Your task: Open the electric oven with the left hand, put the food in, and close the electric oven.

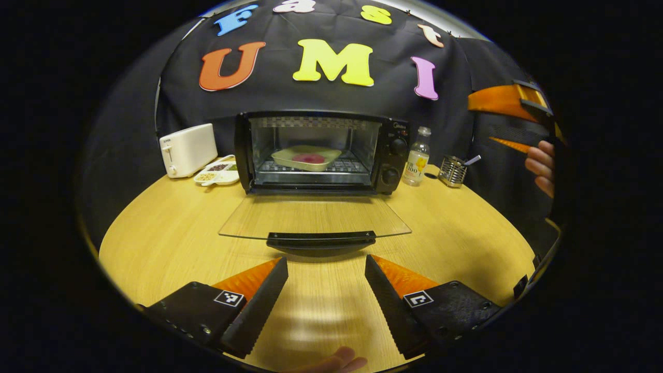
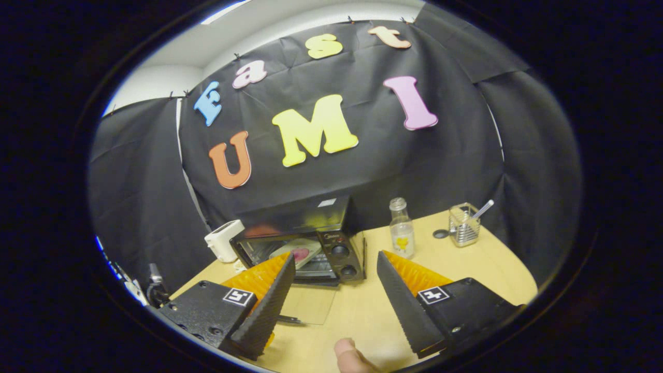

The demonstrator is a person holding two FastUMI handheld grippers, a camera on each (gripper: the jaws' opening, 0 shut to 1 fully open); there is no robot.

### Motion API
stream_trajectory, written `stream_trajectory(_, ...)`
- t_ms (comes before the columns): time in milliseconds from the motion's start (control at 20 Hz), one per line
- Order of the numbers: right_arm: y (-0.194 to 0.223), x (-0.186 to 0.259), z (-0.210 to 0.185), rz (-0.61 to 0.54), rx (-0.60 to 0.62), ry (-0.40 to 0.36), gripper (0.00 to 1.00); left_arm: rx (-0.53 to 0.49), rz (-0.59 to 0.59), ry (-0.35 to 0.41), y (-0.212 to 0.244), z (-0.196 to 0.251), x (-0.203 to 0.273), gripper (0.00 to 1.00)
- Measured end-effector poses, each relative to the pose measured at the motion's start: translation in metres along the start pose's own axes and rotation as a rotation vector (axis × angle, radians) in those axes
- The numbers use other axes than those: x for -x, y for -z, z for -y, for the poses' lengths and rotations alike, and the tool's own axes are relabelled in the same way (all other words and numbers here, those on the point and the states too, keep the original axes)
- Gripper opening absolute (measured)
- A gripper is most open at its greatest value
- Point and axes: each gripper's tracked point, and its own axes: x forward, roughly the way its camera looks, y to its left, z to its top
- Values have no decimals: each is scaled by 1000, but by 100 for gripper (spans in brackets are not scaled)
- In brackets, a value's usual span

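Note:
The black electric oven (image 1: 321, 153) stands at the back of the wooden table with its glass door (image 1: 315, 216) folded down flat. Inside, on the rack, sits a cream dish holding red food (image 1: 307, 157). My left gripper (image 1: 326, 280) is open, low over the table just short of the door's black handle (image 1: 321, 240), holding nothing. In the right gripper view the oven (image 2: 311, 243) sits lower left with the dish (image 2: 299, 254) inside. My right gripper (image 2: 335, 290) is open and empty, raised above the table; the left gripper view shows it (image 1: 523, 103) at far right with a hand.
A white toaster (image 1: 187, 149) and a divided snack plate (image 1: 217, 173) sit left of the oven. A clear bottle (image 1: 417, 156) and a wire holder with a utensil (image 1: 453, 171) stand to its right. Bare wooden table (image 1: 166, 243) lies in front.

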Motion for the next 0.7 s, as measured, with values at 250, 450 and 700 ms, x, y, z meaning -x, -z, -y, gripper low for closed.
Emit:
stream_trajectory(250,-30,46,53,98,125,96,100,-6,-69,-35,2,6,-30,96)
stream_trajectory(450,-32,74,75,114,81,50,100,-3,-148,-75,12,0,-44,96)
stream_trajectory(700,-39,83,110,153,91,92,95,48,-206,-82,16,-2,-52,96)
